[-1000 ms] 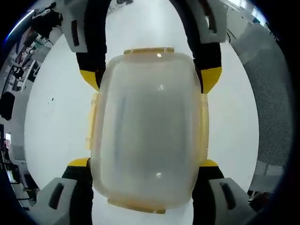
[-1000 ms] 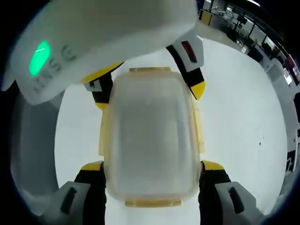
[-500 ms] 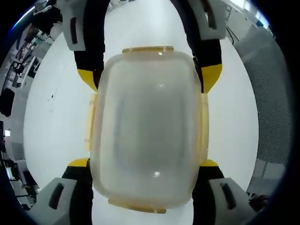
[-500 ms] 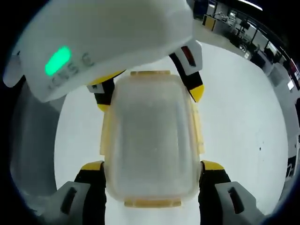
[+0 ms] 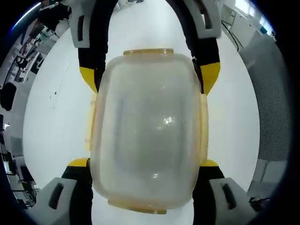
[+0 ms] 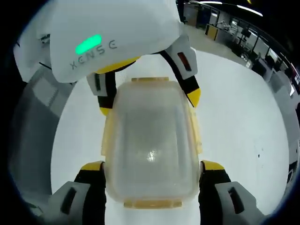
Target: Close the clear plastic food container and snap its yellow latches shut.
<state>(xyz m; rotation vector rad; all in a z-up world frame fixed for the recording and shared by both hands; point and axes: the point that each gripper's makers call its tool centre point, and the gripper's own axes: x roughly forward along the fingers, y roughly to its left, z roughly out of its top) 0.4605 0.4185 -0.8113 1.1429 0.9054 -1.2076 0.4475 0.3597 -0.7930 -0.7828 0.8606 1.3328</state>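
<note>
Lid down, latches being pressed home

Your left tongs (image 5: 148,163) and right tongs (image 6: 152,165) each straddle an end of the clear rectangular plastic food container (image 5: 149,131) on the white surface (image 5: 56,117), jaws against its sides. Squeeze the yellow side latches (image 5: 92,123) next; whether they have clicked, I cannot tell.

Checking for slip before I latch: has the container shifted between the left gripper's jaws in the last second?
No. The container sits between the left gripper jaws as before, its yellow latches level with the same jaw tips.

A clear container (image 5: 147,131) sits on a white table (image 5: 56,122).
</note>
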